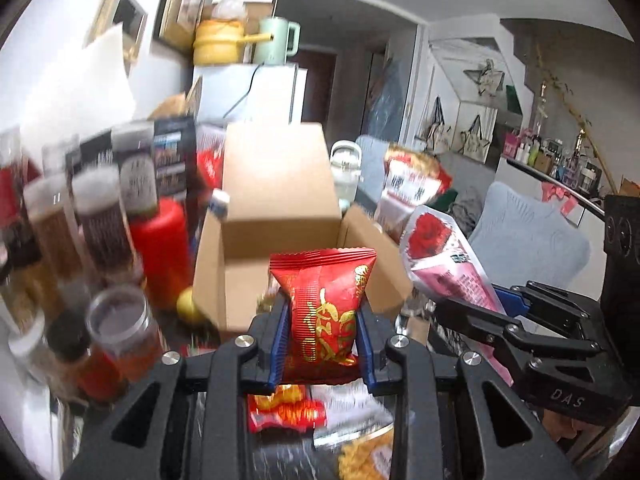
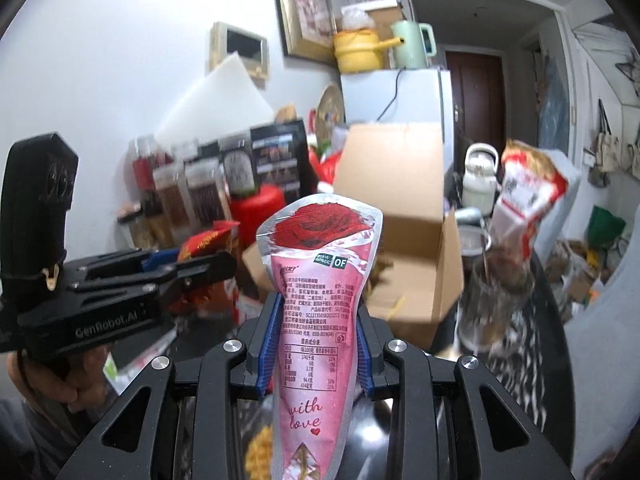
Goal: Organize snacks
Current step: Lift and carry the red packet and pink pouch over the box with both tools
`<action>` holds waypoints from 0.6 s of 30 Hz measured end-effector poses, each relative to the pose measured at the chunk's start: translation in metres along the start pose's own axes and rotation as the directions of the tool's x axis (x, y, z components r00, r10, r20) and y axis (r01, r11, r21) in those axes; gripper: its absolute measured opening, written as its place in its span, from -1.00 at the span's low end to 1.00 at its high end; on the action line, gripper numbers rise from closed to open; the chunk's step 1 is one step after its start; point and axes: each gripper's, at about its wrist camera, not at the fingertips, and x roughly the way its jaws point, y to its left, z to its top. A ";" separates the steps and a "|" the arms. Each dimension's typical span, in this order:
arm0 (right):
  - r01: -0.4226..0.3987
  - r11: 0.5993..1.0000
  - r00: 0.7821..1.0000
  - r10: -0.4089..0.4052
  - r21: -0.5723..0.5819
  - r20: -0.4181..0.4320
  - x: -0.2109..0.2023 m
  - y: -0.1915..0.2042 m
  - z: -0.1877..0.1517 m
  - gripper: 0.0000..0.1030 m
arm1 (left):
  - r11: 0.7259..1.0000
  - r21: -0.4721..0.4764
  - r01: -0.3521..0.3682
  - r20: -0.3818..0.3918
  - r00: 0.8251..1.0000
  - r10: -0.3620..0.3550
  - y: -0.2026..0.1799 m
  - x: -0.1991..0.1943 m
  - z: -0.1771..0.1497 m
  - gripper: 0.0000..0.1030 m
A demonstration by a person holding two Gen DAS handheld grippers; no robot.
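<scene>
Left gripper (image 1: 322, 322): closed on the red snack packet (image 1: 323, 308), which is pinched at its middle between the blue pads (image 1: 280, 344); the packet is held upright in front of the cardboard box (image 1: 280, 184), on its near side.
Right gripper (image 2: 316, 338): closed on the pink cone-shaped packet (image 2: 316, 320) (a red rose is printed at its wide top, "with love" near its narrow end); the packet is clamped about halfway down, wide end up, in front of the cardboard box (image 2: 394, 184).
Right gripper seen from the left wrist (image 1: 504, 304): to the right of the box, with the pink packet (image 1: 444, 256) leaning toward the box's right flap.
Left gripper seen from the right wrist (image 2: 188, 268): to the left of the box, held by a hand (image 2: 52, 372); the red packet (image 2: 204, 242) is partly hidden behind its fingers.
Cardboard box: open, its flaps raised, the lid flap standing up at the far side.
Jars (image 1: 104, 224): grouped left of the box, beside a red canister (image 1: 164, 248) (details are blurred).
Loose snacks (image 1: 288, 410): lying on the dark tabletop on the near side of the box, below the left gripper.
White-and-red bag (image 2: 528, 200): standing right of the box.
Fridge (image 2: 400, 96): behind the box, with a yellow pot (image 2: 360, 50) and a green kettle (image 2: 412, 44) on top.
</scene>
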 end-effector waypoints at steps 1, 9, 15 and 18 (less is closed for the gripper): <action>-0.001 1.000 1.000 0.001 -0.002 0.011 0.001 -0.001 0.007 -0.37 | 1.000 0.006 0.006 0.014 1.000 -0.006 -0.001 0.001 0.007 -0.43; -0.005 1.000 0.997 0.006 -0.018 0.074 0.014 -0.012 0.050 -0.37 | 0.999 -0.004 0.041 0.061 0.997 -0.041 0.000 0.024 0.047 -0.43; -0.009 1.000 0.997 0.010 -0.011 0.082 0.038 -0.027 0.071 -0.37 | 1.000 0.006 0.017 0.094 0.995 -0.017 0.003 0.051 0.072 -0.44; -0.010 1.000 0.996 0.011 -0.008 0.083 0.051 -0.035 0.080 -0.37 | 1.000 0.004 0.010 0.093 0.996 -0.011 0.006 0.068 0.081 -0.43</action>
